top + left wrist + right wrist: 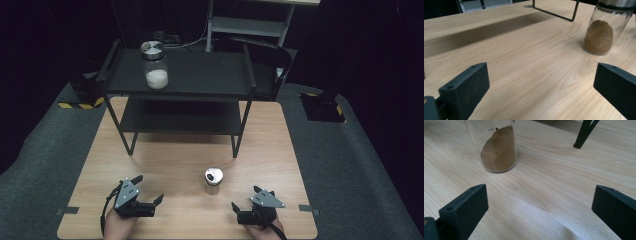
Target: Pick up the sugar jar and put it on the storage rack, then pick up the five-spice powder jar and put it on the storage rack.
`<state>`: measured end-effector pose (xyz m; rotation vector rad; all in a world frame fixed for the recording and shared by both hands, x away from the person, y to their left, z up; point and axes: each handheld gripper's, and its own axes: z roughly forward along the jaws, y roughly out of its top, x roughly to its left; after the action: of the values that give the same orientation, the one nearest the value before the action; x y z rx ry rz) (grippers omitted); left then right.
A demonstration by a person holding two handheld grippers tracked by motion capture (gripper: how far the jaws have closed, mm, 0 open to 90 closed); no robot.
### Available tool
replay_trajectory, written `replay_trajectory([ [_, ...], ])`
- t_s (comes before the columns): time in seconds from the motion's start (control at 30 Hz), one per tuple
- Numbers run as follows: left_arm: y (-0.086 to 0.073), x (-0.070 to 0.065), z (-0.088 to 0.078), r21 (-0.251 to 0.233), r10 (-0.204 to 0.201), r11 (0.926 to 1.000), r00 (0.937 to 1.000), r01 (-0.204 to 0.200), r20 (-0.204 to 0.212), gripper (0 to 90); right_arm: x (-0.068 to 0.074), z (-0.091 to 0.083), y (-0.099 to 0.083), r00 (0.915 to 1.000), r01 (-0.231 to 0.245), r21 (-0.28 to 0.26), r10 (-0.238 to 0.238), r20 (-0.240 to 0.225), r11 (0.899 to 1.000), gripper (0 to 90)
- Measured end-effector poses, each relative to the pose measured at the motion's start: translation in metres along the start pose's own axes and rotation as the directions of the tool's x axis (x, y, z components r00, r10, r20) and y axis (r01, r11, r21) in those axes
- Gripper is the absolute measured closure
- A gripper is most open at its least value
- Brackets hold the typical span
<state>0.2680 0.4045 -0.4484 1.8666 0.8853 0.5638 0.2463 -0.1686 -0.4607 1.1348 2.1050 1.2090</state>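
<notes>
A small glass jar (213, 181) with a metal lid and brown powder stands upright on the wooden table (170, 150), between the two grippers. My left gripper (148, 189) rests open at the near left, its jaws wide apart; the jar (599, 35) stands ahead and to the right of them. My right gripper (245, 198) is open at the near right, and the jar (496, 147) stands ahead and to the left of its jaws. A taller jar (154, 65) with white powder stands on the top shelf of the black rack (200, 82).
The black two-tier rack stands across the far half of the table, its legs (236, 145) coming down near the middle. Grey mat (350, 160) surrounds the table. A white shelf frame (250, 25) stands behind in the dark.
</notes>
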Motion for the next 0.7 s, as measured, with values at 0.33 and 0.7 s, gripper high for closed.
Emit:
replay_trajectory([
  [0.33,-0.005,0.0,0.0,0.03,0.013,0.9995,0.9998,-0.014,0.018,0.6,0.005,0.0,0.002,0.9999,0.005,0.012,-0.005,0.013,1.0,0.2],
  [0.7,-0.001,-0.009,0.001,0.055,0.087,0.9946,0.9961,-0.088,0.013,0.6,0.006,-0.001,0.001,0.9993,-0.019,0.008,0.018,0.033,1.0,0.2],
])
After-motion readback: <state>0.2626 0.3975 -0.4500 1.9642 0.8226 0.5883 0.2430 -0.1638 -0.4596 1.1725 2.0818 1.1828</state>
